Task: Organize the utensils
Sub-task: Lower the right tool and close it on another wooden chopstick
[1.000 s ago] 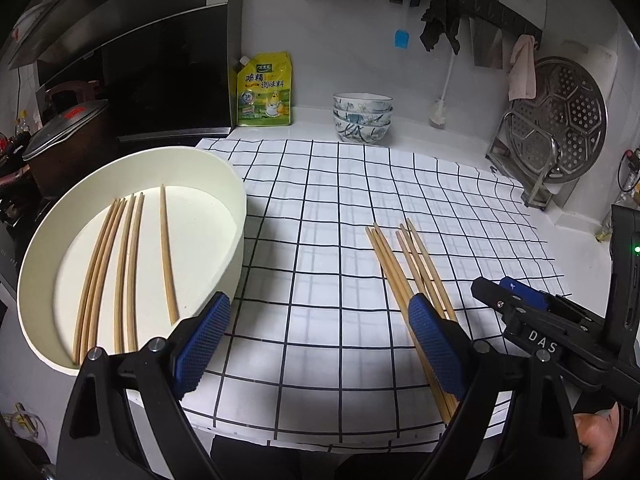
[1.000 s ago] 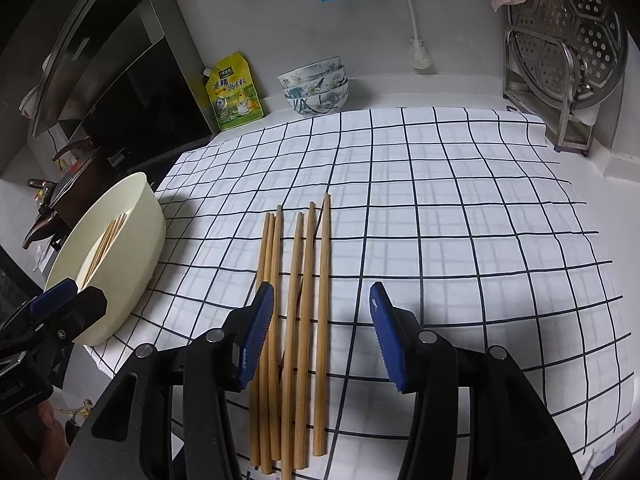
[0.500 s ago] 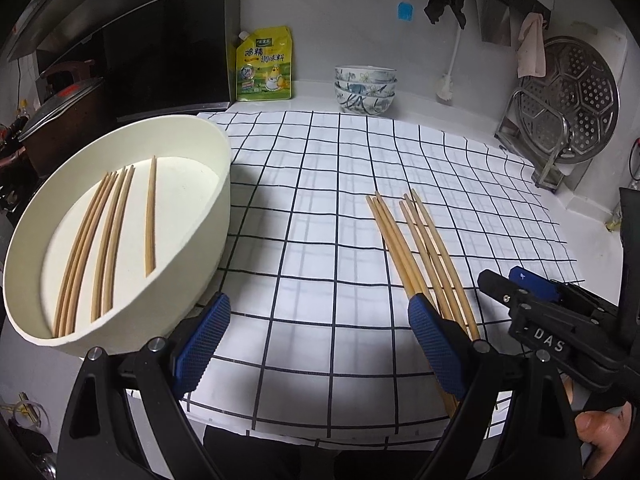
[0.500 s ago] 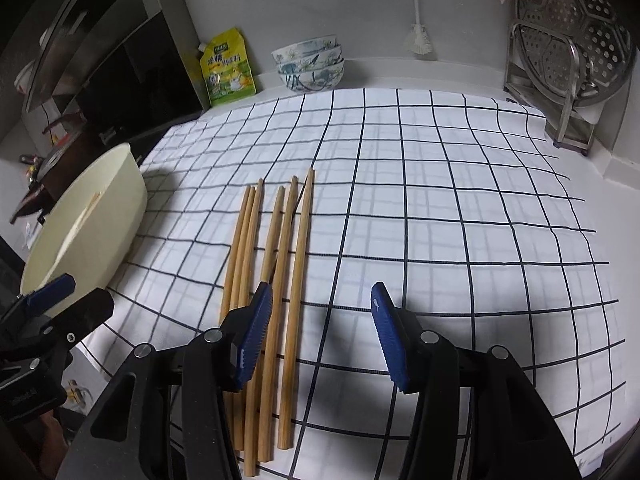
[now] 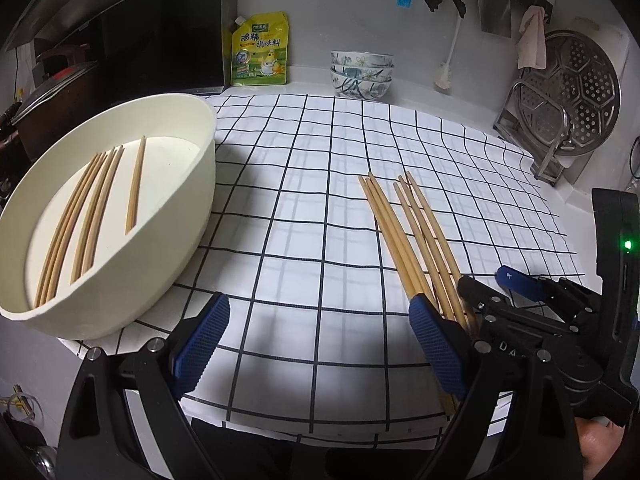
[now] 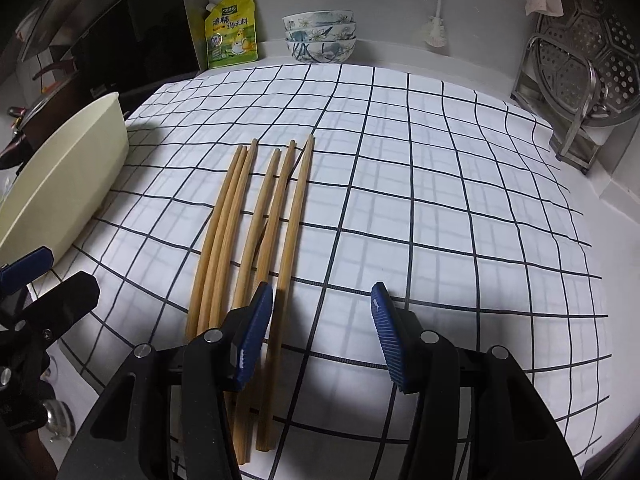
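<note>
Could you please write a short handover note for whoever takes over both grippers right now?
Left gripper: jaws open, empty, over the checked cloth beside the cream tub.
Right gripper: jaws open, nothing held, low over the near ends of the loose chopsticks; the rightmost one lies between its jaws.
Done: six chopsticks in the tub.
Left: six chopsticks on the cloth, side by side, to move into the tub. A sensible next step is probably to close on the rightmost one.
</note>
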`<state>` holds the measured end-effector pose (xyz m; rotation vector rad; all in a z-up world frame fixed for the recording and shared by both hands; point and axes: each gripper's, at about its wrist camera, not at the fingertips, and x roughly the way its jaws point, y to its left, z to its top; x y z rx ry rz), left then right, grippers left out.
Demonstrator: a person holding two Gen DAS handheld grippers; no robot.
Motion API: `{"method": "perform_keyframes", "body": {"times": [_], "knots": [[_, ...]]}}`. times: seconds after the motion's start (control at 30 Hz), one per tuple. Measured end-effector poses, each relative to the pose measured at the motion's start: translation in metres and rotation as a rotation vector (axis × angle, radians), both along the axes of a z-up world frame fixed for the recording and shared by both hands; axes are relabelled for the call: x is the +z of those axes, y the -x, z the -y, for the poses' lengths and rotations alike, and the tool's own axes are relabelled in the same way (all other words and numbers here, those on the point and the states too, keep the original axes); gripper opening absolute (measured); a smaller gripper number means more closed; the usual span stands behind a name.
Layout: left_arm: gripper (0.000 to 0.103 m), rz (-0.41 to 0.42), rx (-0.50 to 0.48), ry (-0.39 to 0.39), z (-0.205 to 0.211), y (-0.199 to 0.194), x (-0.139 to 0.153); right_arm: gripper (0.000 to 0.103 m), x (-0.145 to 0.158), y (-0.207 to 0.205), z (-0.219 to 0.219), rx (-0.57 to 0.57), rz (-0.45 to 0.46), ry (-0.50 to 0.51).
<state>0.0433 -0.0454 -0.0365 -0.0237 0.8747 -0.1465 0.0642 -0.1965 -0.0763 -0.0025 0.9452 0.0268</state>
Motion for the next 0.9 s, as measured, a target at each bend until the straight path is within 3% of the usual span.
{"method": "perform_keyframes", "body": {"times": [0.47,0.9], "knots": [[0.09,-0.059,-0.025,0.022,0.02,-0.005,-0.022,0.049,-0.002,0.0,0.035,-0.055,-0.009,-0.029],[0.09,-0.082,-0.014,-0.036,0.041,-0.018,-0.036,0.049,0.001,0.002,0.054,-0.069,0.0,-0.059]]}}
